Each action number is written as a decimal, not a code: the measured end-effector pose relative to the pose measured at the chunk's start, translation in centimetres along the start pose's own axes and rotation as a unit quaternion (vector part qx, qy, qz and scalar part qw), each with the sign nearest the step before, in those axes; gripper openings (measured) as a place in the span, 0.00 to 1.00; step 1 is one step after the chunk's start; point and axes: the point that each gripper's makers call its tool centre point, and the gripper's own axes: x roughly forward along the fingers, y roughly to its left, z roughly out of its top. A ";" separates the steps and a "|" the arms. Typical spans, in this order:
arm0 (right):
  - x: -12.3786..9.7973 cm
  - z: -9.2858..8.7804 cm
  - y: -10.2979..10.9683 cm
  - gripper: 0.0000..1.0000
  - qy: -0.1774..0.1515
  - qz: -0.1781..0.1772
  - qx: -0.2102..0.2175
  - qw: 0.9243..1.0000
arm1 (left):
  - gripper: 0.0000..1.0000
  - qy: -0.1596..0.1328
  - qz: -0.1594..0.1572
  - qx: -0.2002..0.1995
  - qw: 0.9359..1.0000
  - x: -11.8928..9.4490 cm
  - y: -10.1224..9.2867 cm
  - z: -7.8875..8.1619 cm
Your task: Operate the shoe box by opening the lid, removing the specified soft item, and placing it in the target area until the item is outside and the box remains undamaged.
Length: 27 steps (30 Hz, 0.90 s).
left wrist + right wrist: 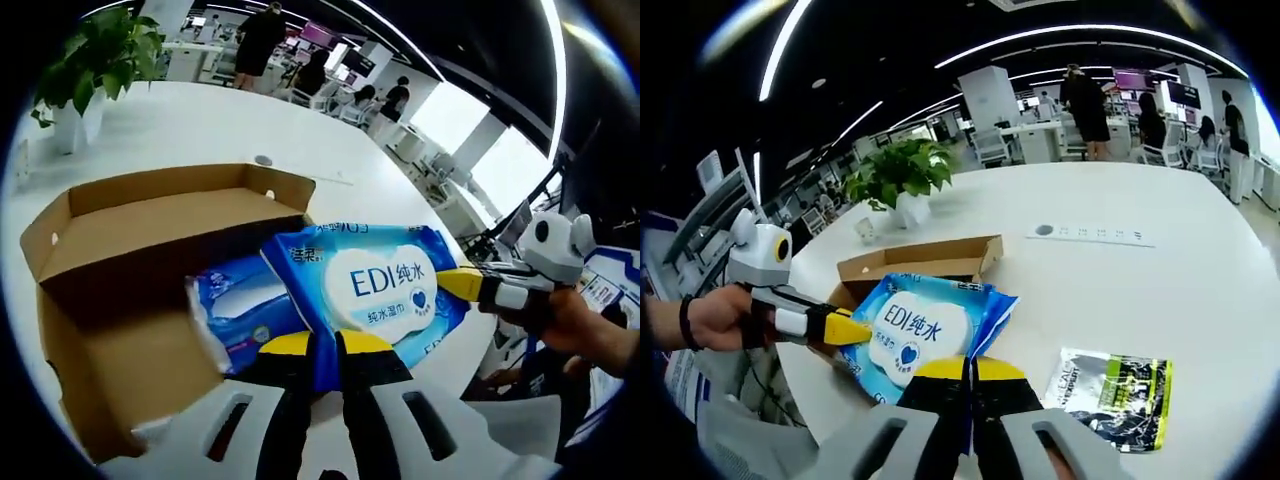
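In the left gripper view, the left gripper (325, 345) is at the bottom middle. Its yellow tips are pinched together on the edge of a blue pack of wipes (380, 285). The pack sits in the middle of the frame, just above the open end of the brown box (150, 225). The box lies open on the white table (200, 125), with its flap up on the left. A second blue pack (235, 315) rests partly inside the box, just left of the held one. The right gripper (470, 285) comes in from the right edge, held by a hand (580, 325), and its yellow tip touches the side of the held pack.

In the right gripper view, the right gripper (968, 370) is at the bottom middle, its tips closed on the same pack (920, 330). The left gripper (845, 328) grips the pack from the left. The box (920, 262) lies behind it. A plant (902, 175) stands in the upper left. A green and black packet (1115, 390) lies flat at the lower right.
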 end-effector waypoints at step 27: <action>-6.5 -3.8 -8.1 0.00 -0.012 -0.048 0.056 0.997 | 0.07 0.041 -0.042 0.033 0.998 6.4 -8.1 -1.9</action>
